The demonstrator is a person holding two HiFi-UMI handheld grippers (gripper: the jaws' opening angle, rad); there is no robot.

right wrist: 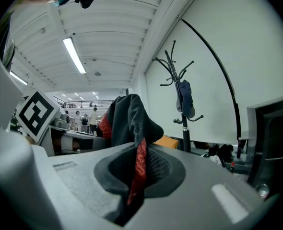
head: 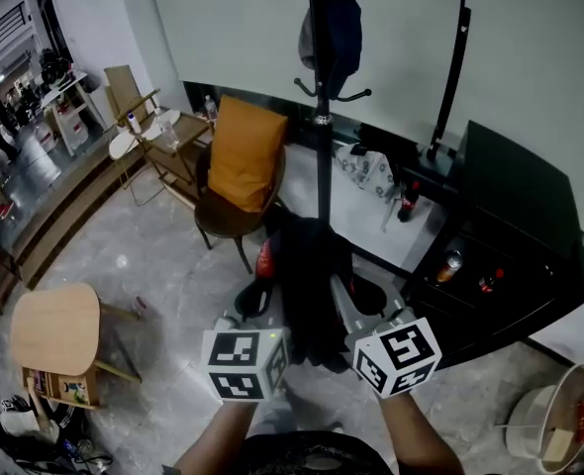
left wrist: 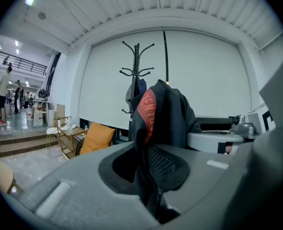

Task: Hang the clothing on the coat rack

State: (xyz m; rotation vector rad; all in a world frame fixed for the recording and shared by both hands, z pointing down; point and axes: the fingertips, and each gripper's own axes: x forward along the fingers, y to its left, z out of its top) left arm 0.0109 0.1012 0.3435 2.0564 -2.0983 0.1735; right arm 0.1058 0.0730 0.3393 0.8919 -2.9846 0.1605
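A dark jacket with red lining (head: pixel 308 283) hangs between my two grippers, held up in front of me. My left gripper (head: pixel 264 317) is shut on its fabric; in the left gripper view the dark cloth (left wrist: pixel 158 114) runs down into the closed jaws (left wrist: pixel 153 202). My right gripper (head: pixel 349 310) is shut on the other side, with a red strip of the jacket (right wrist: pixel 139 169) pinched between its jaws (right wrist: pixel 127 207). The black coat rack (head: pixel 319 87) stands just beyond the jacket, with a dark blue garment (head: pixel 334 33) hanging on it. The rack shows too in the left gripper view (left wrist: pixel 137 63) and in the right gripper view (right wrist: pixel 177 75).
A wooden chair with an orange cushion (head: pixel 243 153) stands left of the rack. A black cabinet (head: pixel 515 226) with bottles is on the right, a black arc lamp pole (head: pixel 454 62) behind it. A small round wooden table (head: pixel 54 330) sits low left, a white bin (head: pixel 554 424) low right.
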